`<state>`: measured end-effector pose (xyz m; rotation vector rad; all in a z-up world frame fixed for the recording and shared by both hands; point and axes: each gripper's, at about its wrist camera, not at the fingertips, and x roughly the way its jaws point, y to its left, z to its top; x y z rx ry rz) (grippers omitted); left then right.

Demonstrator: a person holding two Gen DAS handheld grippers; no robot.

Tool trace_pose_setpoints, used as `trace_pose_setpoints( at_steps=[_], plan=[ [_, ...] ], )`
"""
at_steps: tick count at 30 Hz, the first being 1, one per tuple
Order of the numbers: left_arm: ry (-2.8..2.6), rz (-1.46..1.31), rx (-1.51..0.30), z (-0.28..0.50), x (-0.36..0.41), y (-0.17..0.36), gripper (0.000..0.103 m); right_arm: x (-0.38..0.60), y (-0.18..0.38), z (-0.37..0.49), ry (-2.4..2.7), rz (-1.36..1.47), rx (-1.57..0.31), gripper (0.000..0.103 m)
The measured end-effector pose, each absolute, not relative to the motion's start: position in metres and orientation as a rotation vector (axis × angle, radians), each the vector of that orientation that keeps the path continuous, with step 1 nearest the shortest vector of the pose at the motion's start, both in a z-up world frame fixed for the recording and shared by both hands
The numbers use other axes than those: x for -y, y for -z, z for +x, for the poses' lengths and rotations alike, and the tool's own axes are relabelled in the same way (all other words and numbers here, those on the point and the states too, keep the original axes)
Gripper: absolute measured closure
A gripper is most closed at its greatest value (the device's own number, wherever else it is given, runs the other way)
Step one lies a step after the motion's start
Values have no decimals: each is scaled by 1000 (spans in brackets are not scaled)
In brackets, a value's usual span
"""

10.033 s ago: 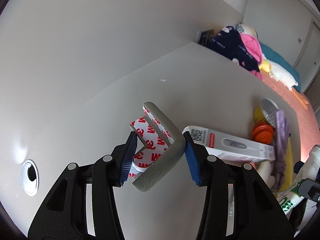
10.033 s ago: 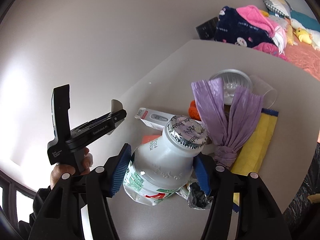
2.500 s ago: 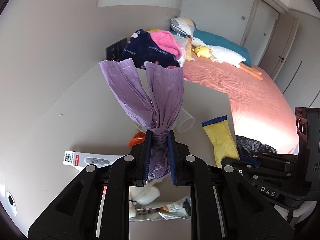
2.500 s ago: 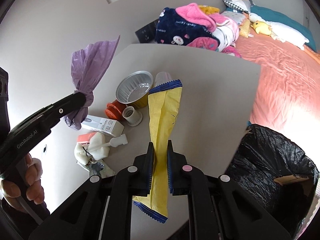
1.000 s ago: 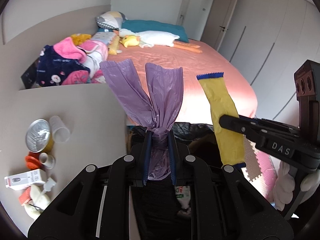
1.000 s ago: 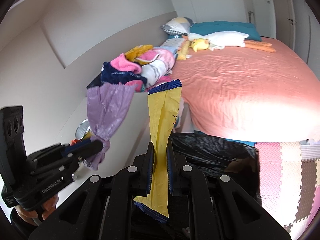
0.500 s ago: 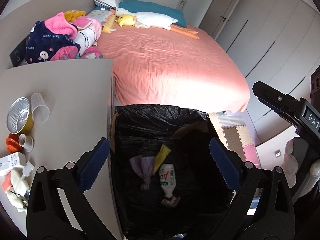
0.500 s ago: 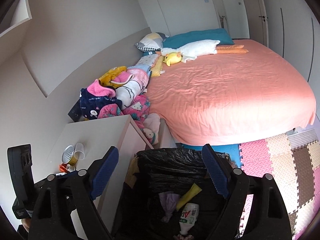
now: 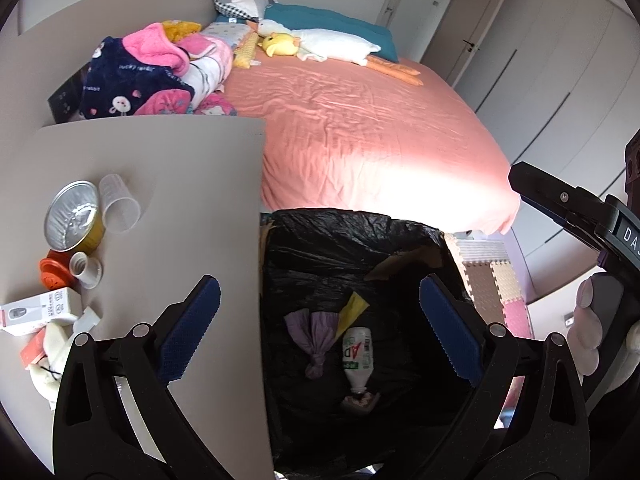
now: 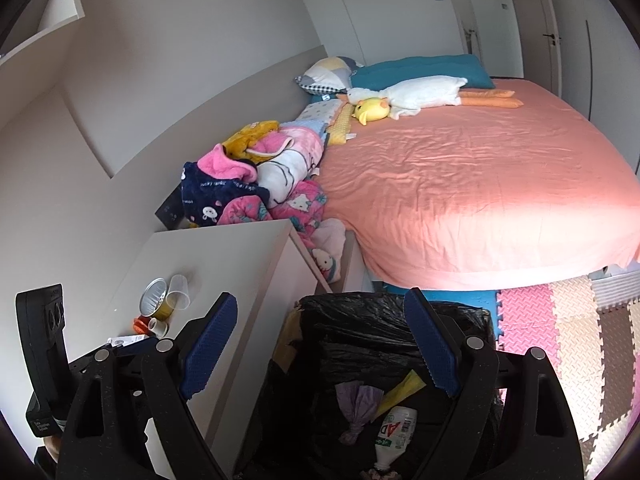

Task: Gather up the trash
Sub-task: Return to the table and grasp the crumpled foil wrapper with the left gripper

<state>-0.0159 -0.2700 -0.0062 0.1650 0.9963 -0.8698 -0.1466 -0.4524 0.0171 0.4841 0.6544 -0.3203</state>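
Both grippers hover over the black trash bag [image 9: 360,240], which stands on the floor beside the grey table [image 9: 180,184]. My left gripper [image 9: 316,284] is open with nothing between its blue pads. The right gripper [image 10: 320,296] is open and empty too. At the bottom of the bag lie a knotted purple bag [image 9: 316,336], a yellow wrapper [image 9: 352,308] and a white bottle [image 9: 357,354]. On the table's left side remain a foil cup [image 9: 72,216], a clear plastic cup [image 9: 120,204], an orange lid [image 9: 52,274] and a white box [image 9: 36,312].
A bed with a pink sheet [image 10: 480,184] fills the room beyond the bag. A pile of clothes [image 10: 256,184] lies behind the table. Coloured foam mats [image 10: 560,328] cover the floor on the right. A hand holds the right gripper's handle [image 9: 592,320].
Both grippers have gone from shut to open. The purple bag and the yellow wrapper they held a second ago now lie inside the black trash bag.
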Motion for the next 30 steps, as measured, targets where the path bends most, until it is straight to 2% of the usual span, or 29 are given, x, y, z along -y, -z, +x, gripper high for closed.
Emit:
trace_pose_setpoints(
  at_steps=[30],
  plan=[
    [527,113,-946,-16,169,17,7,388,-1,-91,81,423,-759,18]
  ],
)
